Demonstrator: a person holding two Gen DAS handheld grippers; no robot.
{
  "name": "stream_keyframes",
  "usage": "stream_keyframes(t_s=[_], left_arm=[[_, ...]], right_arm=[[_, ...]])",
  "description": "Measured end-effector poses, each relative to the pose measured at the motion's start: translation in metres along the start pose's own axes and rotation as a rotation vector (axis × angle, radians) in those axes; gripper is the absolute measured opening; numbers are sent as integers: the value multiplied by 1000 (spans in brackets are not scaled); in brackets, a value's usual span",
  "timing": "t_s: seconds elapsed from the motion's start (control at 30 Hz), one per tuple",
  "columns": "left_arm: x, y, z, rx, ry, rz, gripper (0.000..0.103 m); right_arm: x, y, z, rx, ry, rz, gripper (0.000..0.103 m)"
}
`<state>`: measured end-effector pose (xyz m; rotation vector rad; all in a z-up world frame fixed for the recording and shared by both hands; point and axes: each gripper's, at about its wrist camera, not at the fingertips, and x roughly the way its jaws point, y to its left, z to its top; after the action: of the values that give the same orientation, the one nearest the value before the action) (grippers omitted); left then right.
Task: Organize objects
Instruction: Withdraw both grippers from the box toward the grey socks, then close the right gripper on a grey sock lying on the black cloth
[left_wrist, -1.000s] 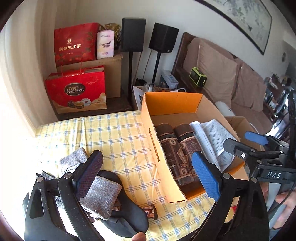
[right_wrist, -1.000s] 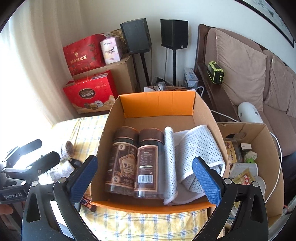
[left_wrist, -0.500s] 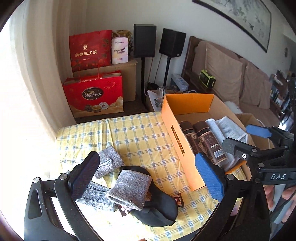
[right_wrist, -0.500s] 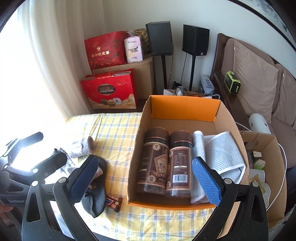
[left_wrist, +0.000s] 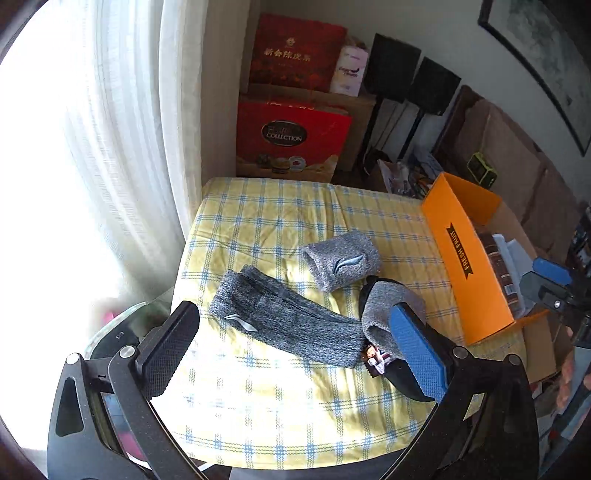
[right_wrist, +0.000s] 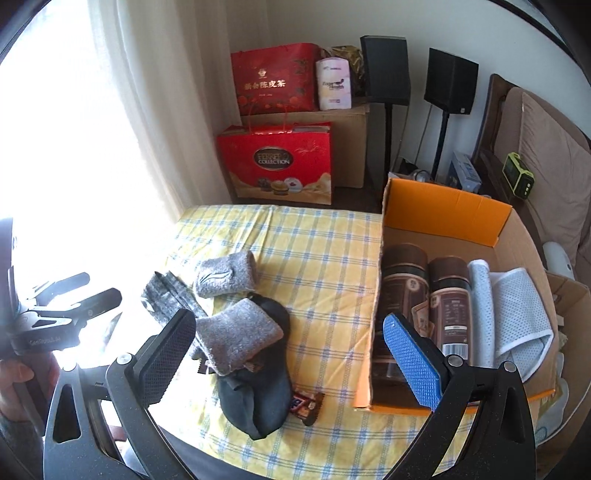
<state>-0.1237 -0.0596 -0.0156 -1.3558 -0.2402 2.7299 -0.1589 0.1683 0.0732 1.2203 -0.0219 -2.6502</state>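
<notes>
Grey knit sleeve, rolled wristband and a sock over a black one lay mid-tablecloth, candy bar beside them. Cardboard box at the right edge held two jars and mesh cloth. Left gripper and right gripper hung above, jaws wide, holding nothing.

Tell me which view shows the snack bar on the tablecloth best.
The right wrist view: the snack bar lies in the open beside the black sock. In the left wrist view only one end peeks out between the grey headband and the gripper's blue finger.
</notes>
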Motion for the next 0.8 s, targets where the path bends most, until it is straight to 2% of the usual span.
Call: stream_keyframes(t_s=[0.13, 0.37, 0.7, 0.8], left_arm=[[11, 25, -11, -50, 26, 4, 103], [29, 43, -19, -67, 54, 39, 103], [44, 38, -17, -71, 79, -10, 103], [49, 36, -16, -74, 87, -27, 103]], right_arm=[[12, 17, -4, -24, 13, 18, 102], [29, 35, -11, -51, 39, 45, 102], [65, 46, -25, -65, 107, 73, 102], [72, 44, -27, -35, 123, 79, 97]])
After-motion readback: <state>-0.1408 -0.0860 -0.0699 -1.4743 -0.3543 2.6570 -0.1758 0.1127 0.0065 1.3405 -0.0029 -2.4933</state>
